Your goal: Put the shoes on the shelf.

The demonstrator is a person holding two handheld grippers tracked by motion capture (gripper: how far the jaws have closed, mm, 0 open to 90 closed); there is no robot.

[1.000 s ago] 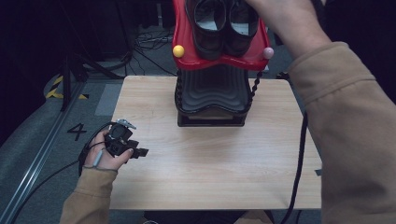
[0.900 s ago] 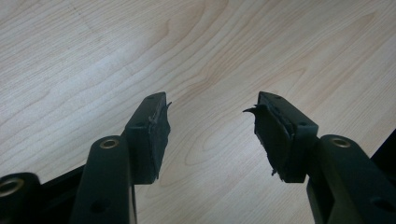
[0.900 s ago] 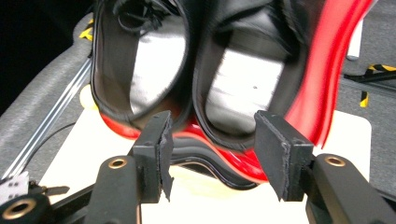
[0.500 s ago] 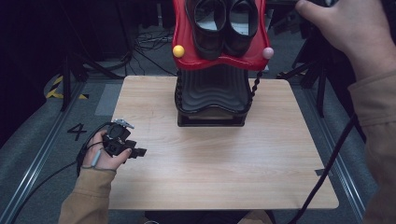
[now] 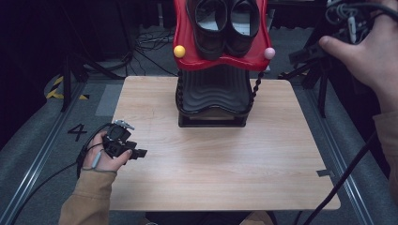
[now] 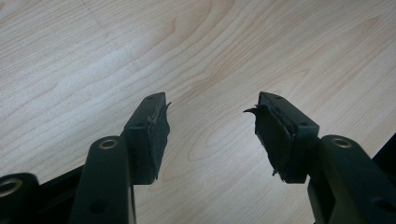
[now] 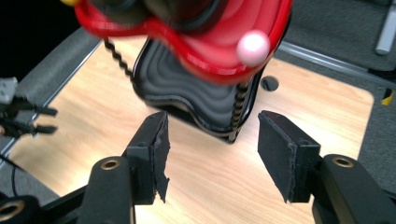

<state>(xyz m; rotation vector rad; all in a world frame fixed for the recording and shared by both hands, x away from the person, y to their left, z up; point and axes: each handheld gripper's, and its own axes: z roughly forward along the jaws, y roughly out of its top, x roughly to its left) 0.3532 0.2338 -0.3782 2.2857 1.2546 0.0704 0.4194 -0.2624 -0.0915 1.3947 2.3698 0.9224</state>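
A two-tier shoe rack stands at the back of the wooden table (image 5: 220, 164). Its red top shelf (image 5: 220, 62) carries a pair of black shoes (image 5: 211, 23), and its black wavy lower shelf (image 5: 213, 91) is bare. My left gripper (image 5: 140, 153) rests open at the table's left edge, with only bare wood between its pads (image 6: 154, 135). My right gripper (image 7: 212, 121) is up in the air to the right of the rack, held by a hand (image 5: 371, 51), and points at the rack's corner. Its jaws have just been opening and nothing is between them.
A yellow ball (image 5: 179, 51) and a pink ball (image 5: 269, 53) cap the red shelf's front corners. Beaded black posts (image 5: 256, 86) join the two shelves. Grey floor with metal rails (image 5: 42, 154) surrounds the table, and cables and black stands lie behind it.
The right hand has moved from above the shoes out to the right of the rack and a little lower. The left hand and gripper have stayed put.
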